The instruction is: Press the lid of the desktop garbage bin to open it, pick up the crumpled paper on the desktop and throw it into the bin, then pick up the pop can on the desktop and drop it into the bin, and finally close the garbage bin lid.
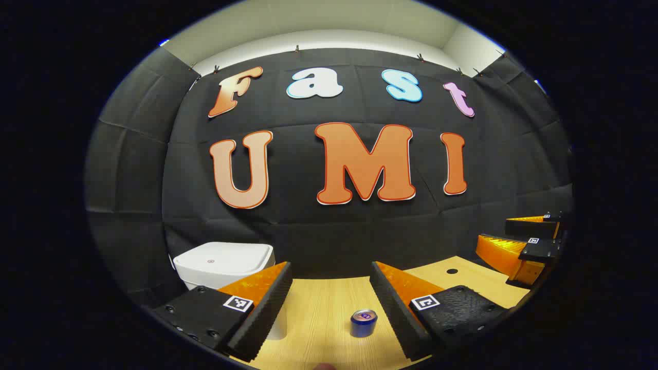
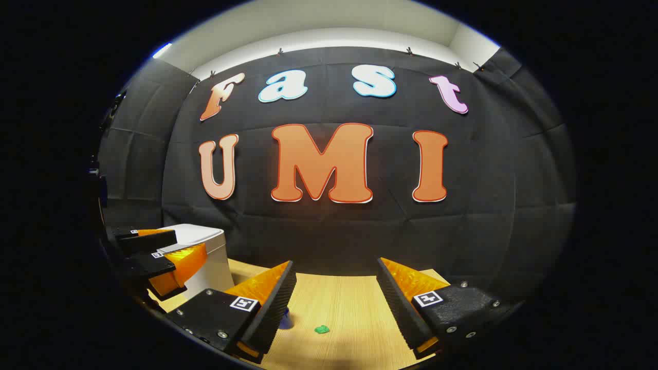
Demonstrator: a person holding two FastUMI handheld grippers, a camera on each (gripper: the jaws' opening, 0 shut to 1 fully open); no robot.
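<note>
The white desktop bin [image 1: 221,262] stands at the left of the wooden table [image 1: 318,308], its lid down. A blue pop can [image 1: 364,322] stands upright on the table, just ahead of my open left gripper [image 1: 331,308] and between its fingers' lines. In the right gripper view a small green crumpled paper [image 2: 322,329] lies on the table in front of my open right gripper [image 2: 334,308], which holds nothing. The can [image 2: 286,319] peeks out behind its left finger. The left gripper [image 2: 190,241] hovers in front of the bin [image 2: 205,241].
The right gripper [image 1: 492,231] hangs at the far right of the left gripper view, above the table's edge. A small round hole [image 1: 452,271] sits in the tabletop near it. The black cloth wall closes the back of the table.
</note>
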